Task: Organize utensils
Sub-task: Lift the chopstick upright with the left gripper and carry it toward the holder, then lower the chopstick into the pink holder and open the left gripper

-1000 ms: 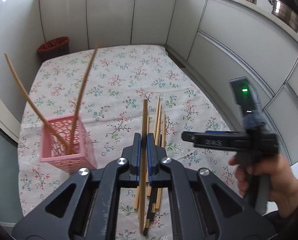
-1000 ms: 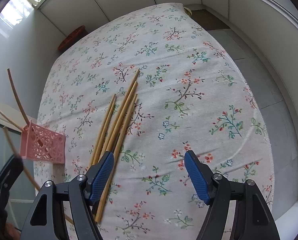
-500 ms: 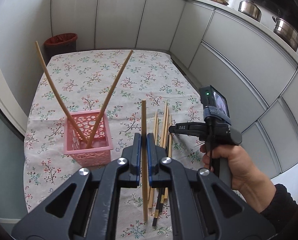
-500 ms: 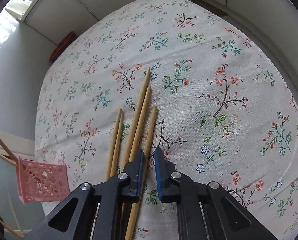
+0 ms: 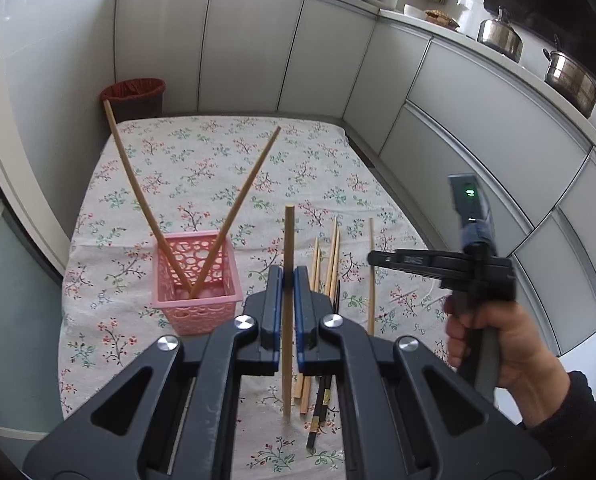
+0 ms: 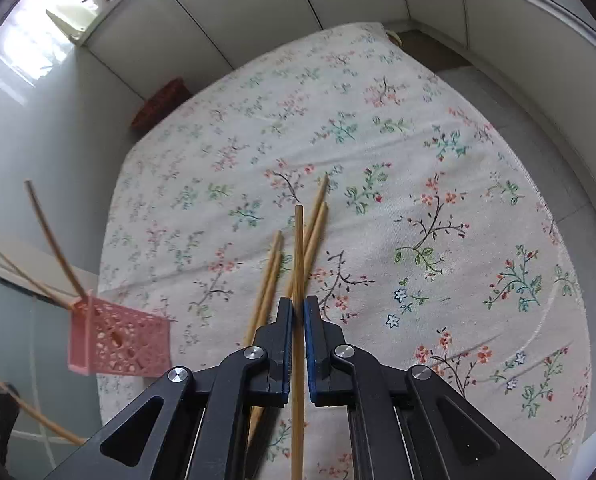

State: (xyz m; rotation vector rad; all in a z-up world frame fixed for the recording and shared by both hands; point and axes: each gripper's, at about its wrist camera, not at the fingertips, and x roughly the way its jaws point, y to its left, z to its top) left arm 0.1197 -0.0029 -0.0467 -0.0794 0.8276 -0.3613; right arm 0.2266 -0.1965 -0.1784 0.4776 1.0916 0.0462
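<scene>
Now both the left gripper [image 5: 288,280] and right gripper [image 6: 298,312] clench one chopstick [image 5: 288,240] each, with no legible writing

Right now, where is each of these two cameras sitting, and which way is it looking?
Left wrist: rides the left gripper, looks forward and down its fingers, which clamp a chopstick, at the pink basket; the person's right hand shows.
Right wrist: rides the right gripper, looks steeply down at the tablecloth; its jaws clamp another chopstick.
Shared: basket, cloth, loose chopsticks.
</scene>
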